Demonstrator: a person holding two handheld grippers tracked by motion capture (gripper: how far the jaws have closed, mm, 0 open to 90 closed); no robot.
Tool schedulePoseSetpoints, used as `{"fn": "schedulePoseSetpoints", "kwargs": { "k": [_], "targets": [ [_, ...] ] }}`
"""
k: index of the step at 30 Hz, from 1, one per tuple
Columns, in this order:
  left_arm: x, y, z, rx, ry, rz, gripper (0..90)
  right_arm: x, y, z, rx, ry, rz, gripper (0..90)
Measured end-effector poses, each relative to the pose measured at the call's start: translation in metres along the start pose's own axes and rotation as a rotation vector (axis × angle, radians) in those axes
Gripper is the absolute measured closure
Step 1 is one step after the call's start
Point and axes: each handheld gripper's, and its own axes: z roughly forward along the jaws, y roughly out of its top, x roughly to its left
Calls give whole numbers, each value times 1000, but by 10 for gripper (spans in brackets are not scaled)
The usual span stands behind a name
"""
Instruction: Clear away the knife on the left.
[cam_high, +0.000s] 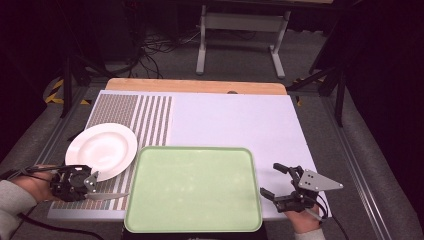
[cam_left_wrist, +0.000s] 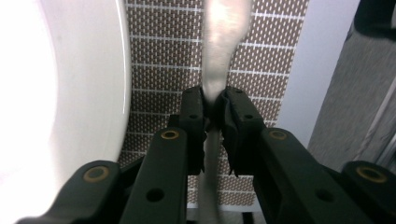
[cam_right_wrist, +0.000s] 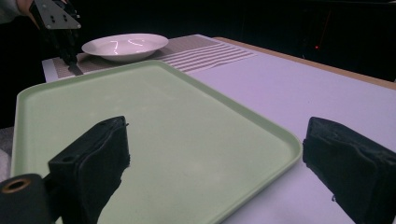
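My left gripper (cam_high: 91, 191) (cam_left_wrist: 214, 100) is shut on a silver knife (cam_high: 108, 196) (cam_left_wrist: 225, 37), held low over the woven placemat (cam_high: 150, 117) at the table's front left. Its blade points right, toward the green tray (cam_high: 195, 190) (cam_right_wrist: 140, 116). Just beyond it sits a white plate (cam_high: 102, 150) (cam_left_wrist: 56, 93) (cam_right_wrist: 123, 45), bare. My right gripper (cam_high: 271, 180) (cam_right_wrist: 217, 140) is open beside the tray's right front corner, jaws wide apart and nothing between them. In the right gripper view the left gripper (cam_right_wrist: 71, 63) stands far off by the plate.
The tray is bare and lies at the front centre on a white mat (cam_high: 235, 120). A wooden table edge (cam_high: 195, 86) runs along the back. Beyond it are a metal frame's legs (cam_high: 202, 45) and cables on the floor.
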Motion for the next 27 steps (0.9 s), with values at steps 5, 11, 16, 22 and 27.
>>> {"fn": "schedulePoseSetpoints", "kwargs": {
  "k": [5, 11, 16, 22, 27],
  "targets": [
    [0, 3, 1, 11, -7, 23, 798, 2, -1, -2, 2, -2, -1, 79],
    [-3, 3, 1, 5, 1, -21, 799, 1, -2, -3, -2, -5, 7, 80],
    [0, 5, 0, 15, -13, -36, 800, 1, -2, -3, -3, 1, 8, 84],
    [0, 1, -3, -16, -62, -70, 800, -1, -2, -3, -7, 4, 11, 101],
    [2, -2, -14, -36, -56, -100, 800, 0, -1, -3, -9, 5, 8, 102]
  ]
}}
